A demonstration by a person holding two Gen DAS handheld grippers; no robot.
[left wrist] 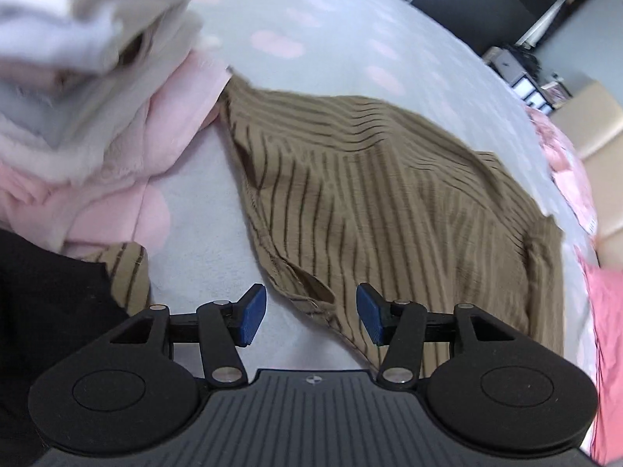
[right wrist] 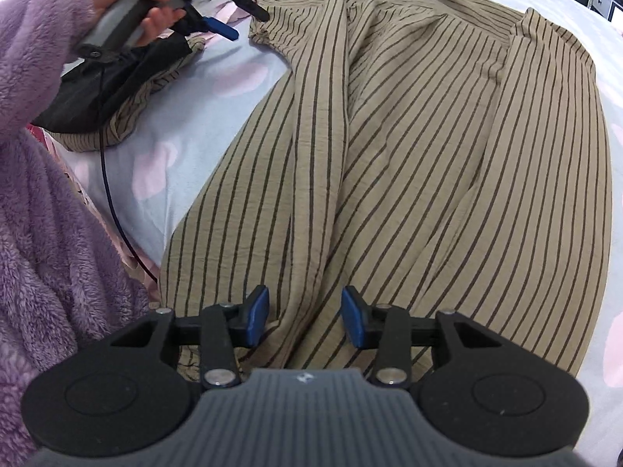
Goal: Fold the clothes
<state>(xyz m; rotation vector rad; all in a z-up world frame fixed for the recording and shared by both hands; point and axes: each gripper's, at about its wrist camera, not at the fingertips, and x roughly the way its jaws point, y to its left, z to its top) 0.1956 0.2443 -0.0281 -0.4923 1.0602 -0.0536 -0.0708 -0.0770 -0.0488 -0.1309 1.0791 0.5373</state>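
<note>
Left wrist view: striped shirt point(left wrist: 389, 194) lies spread on the bed point(left wrist: 194, 214), its hem between and just ahead of the left gripper point(left wrist: 311, 313) jaws, apart. Right gripper point(right wrist: 305, 317) jaws apart, over mid-cloth. Pinch one layer only, at the edge.

One striped shirt point(right wrist: 409, 148) fills the frame's centre. Two grippers show: the right gripper point(right wrist: 305, 321) at bottom, the left gripper point(right wrist: 241, 19) upper left. One black garment point(right wrist: 117, 81) lies at left.
</note>
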